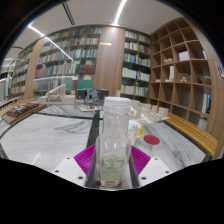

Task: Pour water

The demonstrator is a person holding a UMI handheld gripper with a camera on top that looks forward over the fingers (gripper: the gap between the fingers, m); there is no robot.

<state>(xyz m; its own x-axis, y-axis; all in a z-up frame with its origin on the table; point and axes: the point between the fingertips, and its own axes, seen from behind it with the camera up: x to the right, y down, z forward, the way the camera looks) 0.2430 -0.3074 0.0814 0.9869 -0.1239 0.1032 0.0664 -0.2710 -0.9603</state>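
Note:
A clear plastic bottle (113, 145) with a white cap stands upright between my gripper's fingers, with some water in its lower part. My gripper (113, 160) is shut on the bottle, with the magenta pads (86, 157) pressed against both of its sides. Whether the bottle's base touches the white table (50, 140) is hidden by the fingers.
A red low object (152, 140) lies on the table just right of the bottle, with a small red and yellow item (134, 128) behind it. A dark tray (20, 110) sits at the far left. Bookshelves (185, 70) line the room beyond the table.

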